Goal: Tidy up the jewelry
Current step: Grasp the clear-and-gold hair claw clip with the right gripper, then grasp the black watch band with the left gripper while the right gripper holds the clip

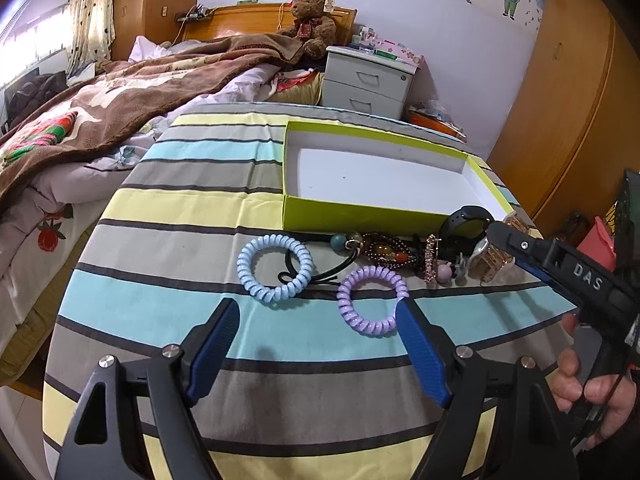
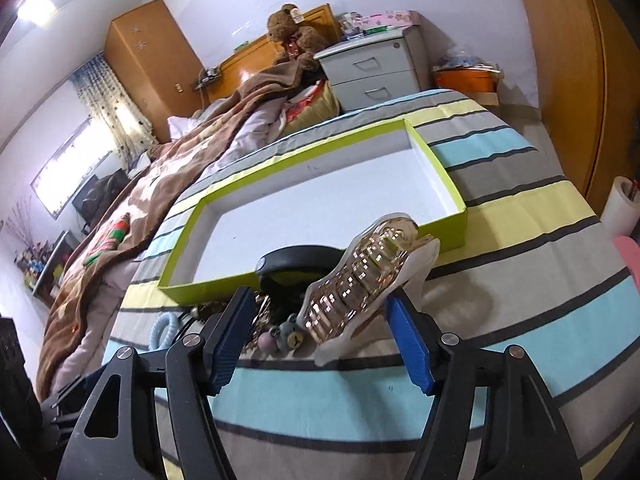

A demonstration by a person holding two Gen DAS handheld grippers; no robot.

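Note:
A lime-green box (image 1: 360, 216) with a white, bare inside stands on the striped cloth; it also shows in the right wrist view (image 2: 440, 164). In front of it lie a blue coil hair tie (image 1: 275, 265), a purple coil hair tie (image 1: 372, 298), a black cord with beads (image 1: 340, 244), a beaded bracelet (image 1: 386, 251), a black watch (image 1: 468, 224) and a gold watch (image 1: 490, 258). My left gripper (image 1: 316, 312) is open just short of the purple tie. My right gripper (image 2: 320, 304) is open around the gold watch (image 2: 360, 280), its right finger touching it.
The table (image 1: 200, 208) has a striped cloth. A bed with a brown blanket (image 1: 120, 96) lies to the left. A white nightstand (image 1: 368, 80) stands behind the table. A wooden wardrobe (image 1: 560, 80) is on the right.

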